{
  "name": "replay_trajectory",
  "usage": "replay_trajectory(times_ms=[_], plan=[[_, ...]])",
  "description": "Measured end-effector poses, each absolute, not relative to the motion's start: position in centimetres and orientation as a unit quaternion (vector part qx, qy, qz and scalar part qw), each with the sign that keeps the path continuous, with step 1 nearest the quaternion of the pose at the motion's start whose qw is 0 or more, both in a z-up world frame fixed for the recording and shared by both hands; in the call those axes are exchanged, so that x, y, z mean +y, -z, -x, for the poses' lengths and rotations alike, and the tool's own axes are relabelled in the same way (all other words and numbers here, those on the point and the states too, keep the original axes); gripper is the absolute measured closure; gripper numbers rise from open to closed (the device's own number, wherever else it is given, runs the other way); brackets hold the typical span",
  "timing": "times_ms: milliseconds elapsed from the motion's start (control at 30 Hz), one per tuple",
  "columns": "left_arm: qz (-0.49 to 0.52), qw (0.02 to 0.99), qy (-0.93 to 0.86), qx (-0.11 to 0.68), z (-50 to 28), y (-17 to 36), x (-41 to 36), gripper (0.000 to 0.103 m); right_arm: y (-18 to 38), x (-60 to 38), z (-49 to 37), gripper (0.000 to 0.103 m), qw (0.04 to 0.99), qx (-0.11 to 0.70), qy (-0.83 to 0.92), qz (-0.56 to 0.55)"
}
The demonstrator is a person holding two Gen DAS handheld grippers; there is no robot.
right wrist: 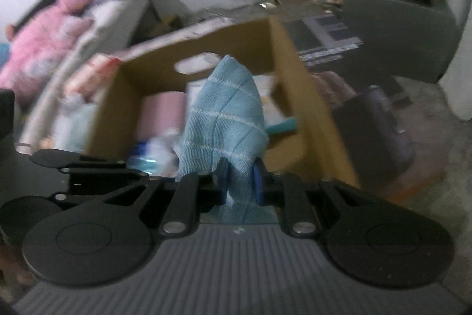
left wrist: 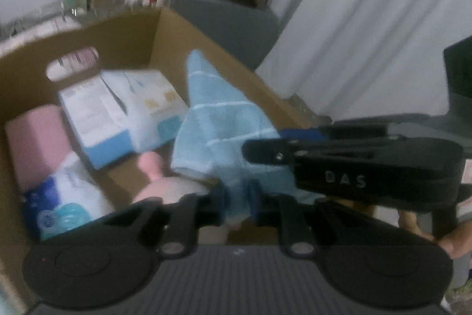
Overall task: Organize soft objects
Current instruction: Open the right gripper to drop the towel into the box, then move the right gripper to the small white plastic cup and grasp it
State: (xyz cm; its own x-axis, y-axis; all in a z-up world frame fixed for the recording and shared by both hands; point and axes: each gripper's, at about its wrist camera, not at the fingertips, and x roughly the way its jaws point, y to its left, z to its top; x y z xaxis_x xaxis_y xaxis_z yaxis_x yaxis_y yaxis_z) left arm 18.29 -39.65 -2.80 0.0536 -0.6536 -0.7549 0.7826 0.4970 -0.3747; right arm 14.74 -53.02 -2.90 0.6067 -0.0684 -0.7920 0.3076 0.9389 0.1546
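A: From the left wrist, what's between the fingers?
B: The left gripper (left wrist: 237, 204) is clamped on a light blue striped towel (left wrist: 218, 126), which stands up ahead of the fingers over an open cardboard box (left wrist: 124, 31). The fingers themselves are mostly buried in cloth.
A: And in the box?
B: Ahead and left of the fingers: a white and blue carton (left wrist: 118, 117), a pink roll (left wrist: 35, 140), a blue and white soft pack (left wrist: 65, 202) cut off by the gripper body, and a pink thing (left wrist: 159, 182) too blurred to name. The right gripper (left wrist: 303, 135) crosses just right of the fingers, its tips against the towel.
A: From the right wrist?
B: The right gripper (right wrist: 241, 182) pinches the same towel (right wrist: 224, 114) between its blue fingers (right wrist: 259, 179). The box (right wrist: 289, 73) lies beyond, its contents largely hidden by the cloth. The left gripper (right wrist: 85, 167) shows only in part at the left. Far left, a pink plush (right wrist: 44, 43) on a bed, smeared by motion.
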Motion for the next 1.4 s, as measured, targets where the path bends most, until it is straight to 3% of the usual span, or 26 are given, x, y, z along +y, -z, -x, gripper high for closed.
replay_trajectory(times_ms=[200, 400, 533, 833, 1167, 1400], plan=[[-0.060, 0.713, 0.486, 0.503, -19.6, 4.6, -40.5, 0.077, 4.9, -54.0, -16.3, 0.073, 0.882, 0.438, 0.152, -0.085], [-0.039, 0.718, 0.487, 0.495, -20.0, 3.8, -39.0, 0.059, 4.7, -54.6, -15.7, 0.071, 0.885, 0.426, 0.158, -0.101], [-0.031, 0.732, 0.483, 0.479, -19.2, 1.8, -37.3, 0.047, 2.7, -53.4, -13.9, 0.071, 0.892, 0.407, 0.158, -0.115], [-0.026, 0.774, 0.471, 0.422, -17.0, -4.3, -29.1, 0.031, -2.6, -47.9, -10.9, 0.069, 0.915, 0.361, 0.096, -0.155], [0.004, 0.860, 0.368, 0.354, -17.9, -7.9, -14.2, 0.024, -7.0, -37.1, -15.5, 0.058, 0.922, 0.353, -0.039, -0.154], [-0.014, 0.913, 0.236, 0.331, -21.2, -6.0, -5.7, 0.024, -8.2, -28.3, -24.3, 0.050, 0.910, 0.376, -0.119, -0.128]])
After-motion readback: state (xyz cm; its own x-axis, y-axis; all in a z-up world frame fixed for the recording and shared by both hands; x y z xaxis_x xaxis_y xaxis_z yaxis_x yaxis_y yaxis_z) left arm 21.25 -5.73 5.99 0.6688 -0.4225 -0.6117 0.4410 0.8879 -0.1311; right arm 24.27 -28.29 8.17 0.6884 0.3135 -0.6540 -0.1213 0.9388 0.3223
